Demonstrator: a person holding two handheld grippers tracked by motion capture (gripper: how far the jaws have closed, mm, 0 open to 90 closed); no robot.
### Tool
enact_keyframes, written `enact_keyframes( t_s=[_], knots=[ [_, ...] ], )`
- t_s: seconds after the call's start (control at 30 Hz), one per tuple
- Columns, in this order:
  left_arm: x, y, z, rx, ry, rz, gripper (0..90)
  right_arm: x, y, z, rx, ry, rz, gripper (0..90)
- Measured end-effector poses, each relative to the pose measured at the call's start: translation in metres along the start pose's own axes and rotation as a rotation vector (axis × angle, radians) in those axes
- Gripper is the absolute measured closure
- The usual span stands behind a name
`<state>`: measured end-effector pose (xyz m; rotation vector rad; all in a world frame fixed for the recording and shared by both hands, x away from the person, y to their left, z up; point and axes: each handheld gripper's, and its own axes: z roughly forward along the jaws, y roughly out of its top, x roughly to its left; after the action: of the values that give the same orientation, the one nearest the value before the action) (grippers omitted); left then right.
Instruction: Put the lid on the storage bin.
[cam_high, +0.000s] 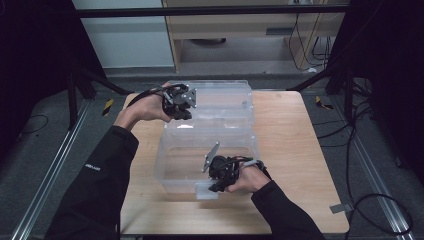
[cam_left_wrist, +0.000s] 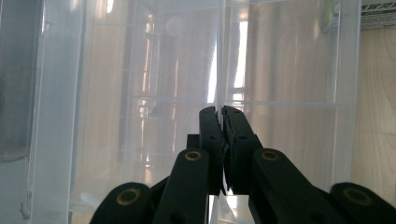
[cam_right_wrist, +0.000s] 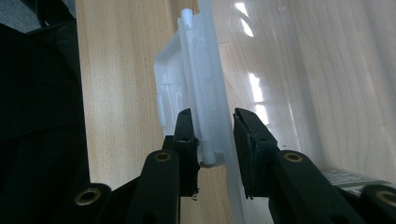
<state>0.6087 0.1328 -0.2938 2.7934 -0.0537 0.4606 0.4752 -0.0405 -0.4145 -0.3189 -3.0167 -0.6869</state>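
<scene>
A clear plastic storage box (cam_high: 167, 167) stands open in the middle of the wooden table (cam_high: 295, 150), its clear lid (cam_high: 225, 95) swung back behind it. My left gripper (cam_high: 183, 113) is at the lid's left end. In the left gripper view its jaws (cam_left_wrist: 220, 112) are shut on a thin clear edge of the lid (cam_left_wrist: 149, 93). My right gripper (cam_high: 213, 187) is at the box's front wall. Its jaws (cam_right_wrist: 212, 116) are closed on the white latch (cam_right_wrist: 196, 70) and the clear rim beside it. The latch (cam_high: 206, 191) sticks out at the front.
Bare wood lies right of the box and along the table's front edge. Black frame bars (cam_high: 320, 80) slant down at both far corners. Cables (cam_high: 380, 210) lie on the grey floor to the right. A wooden cabinet (cam_high: 240, 30) stands behind.
</scene>
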Motion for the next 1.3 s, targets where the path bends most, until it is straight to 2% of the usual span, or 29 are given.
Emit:
enact_keyframes(
  t_s=[0.13, 0.53, 0.93, 1.0, 1.3],
  knots=[
    [-0.002, 0.0, -0.003, -0.013, -0.013, -0.004, 87.6, 0.0, 0.0, 0.0, 0.003, -0.004, -0.009, 71.5],
    [-0.017, 0.006, -0.016, 0.002, -0.025, 0.04, 88.1, 0.001, 0.001, 0.0, 0.011, -0.006, -0.005, 71.5],
    [-0.037, 0.008, -0.023, -0.003, -0.017, 0.07, 88.3, 0.0, 0.001, 0.0, 0.021, -0.007, -0.014, 71.5],
    [-0.041, 0.009, -0.025, 0.004, -0.011, 0.079, 88.3, 0.001, 0.002, 0.0, 0.013, -0.01, -0.001, 71.5],
    [-0.058, 0.007, -0.028, -0.005, -0.003, 0.071, 88.3, 0.001, 0.001, 0.0, 0.016, -0.012, -0.007, 71.5]
  ],
)
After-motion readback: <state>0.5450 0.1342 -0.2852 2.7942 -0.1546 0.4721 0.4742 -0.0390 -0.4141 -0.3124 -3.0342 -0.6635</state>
